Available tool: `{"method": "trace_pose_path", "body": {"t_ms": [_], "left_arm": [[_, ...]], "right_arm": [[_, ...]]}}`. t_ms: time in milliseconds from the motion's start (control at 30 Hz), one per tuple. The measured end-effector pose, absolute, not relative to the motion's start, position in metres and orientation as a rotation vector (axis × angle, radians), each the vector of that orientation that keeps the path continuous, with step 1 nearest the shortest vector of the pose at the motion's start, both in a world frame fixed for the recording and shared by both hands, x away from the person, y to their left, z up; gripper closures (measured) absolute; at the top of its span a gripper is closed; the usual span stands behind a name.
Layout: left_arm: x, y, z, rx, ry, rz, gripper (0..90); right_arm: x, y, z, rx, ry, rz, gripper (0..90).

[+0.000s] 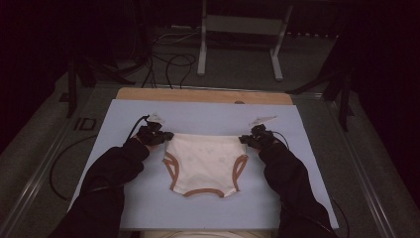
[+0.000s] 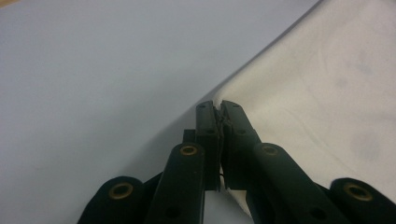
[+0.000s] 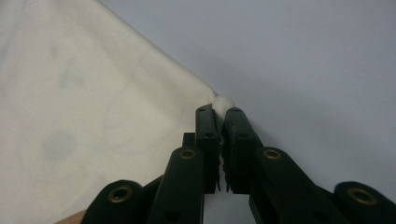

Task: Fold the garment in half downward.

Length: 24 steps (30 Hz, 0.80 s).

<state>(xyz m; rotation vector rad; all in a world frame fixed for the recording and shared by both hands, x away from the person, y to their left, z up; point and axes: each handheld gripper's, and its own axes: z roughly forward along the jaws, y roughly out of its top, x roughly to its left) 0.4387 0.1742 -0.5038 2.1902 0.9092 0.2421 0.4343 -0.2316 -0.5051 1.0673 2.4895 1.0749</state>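
A small cream garment (image 1: 204,161) with brown-trimmed leg openings lies flat on the pale blue mat (image 1: 208,116). My left gripper (image 1: 166,136) is shut on its upper left corner, and the left gripper view shows the cream cloth (image 2: 327,93) pinched between the black jaws of that gripper (image 2: 219,106). My right gripper (image 1: 244,140) is shut on the upper right corner. In the right gripper view a tuft of the fabric (image 3: 70,102) pokes out at the tips of this gripper (image 3: 219,109). The top hem runs taut between the two.
The mat lies on a wooden board (image 1: 203,95) on a grey table. Cables (image 1: 168,64) and a white stand frame (image 1: 240,29) are on the floor beyond. Dark sleeves (image 1: 106,183) come in from the bottom.
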Motion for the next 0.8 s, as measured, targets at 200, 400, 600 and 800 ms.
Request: {"method": "trace_pose_path", "body": {"t_ms": [200, 400, 600, 800], "left_arm": [[0.444, 0.172, -0.506, 2.181, 0.911, 0.256, 87.1], [0.45, 0.169, -0.506, 2.178, 0.917, 0.256, 87.2], [0.457, 0.166, -0.505, 2.173, 0.921, 0.279, 87.2], [0.463, 0.164, -0.511, 2.184, 0.938, 0.274, 87.1]], "right_arm": [[0.441, -0.232, -0.504, 1.075, 2.475, 1.061, 85.5], [0.446, -0.234, -0.5, 1.083, 2.465, 1.054, 85.5], [0.453, -0.235, -0.499, 1.097, 2.451, 1.057, 85.5], [0.459, -0.235, -0.503, 1.103, 2.441, 1.058, 85.5]]}}
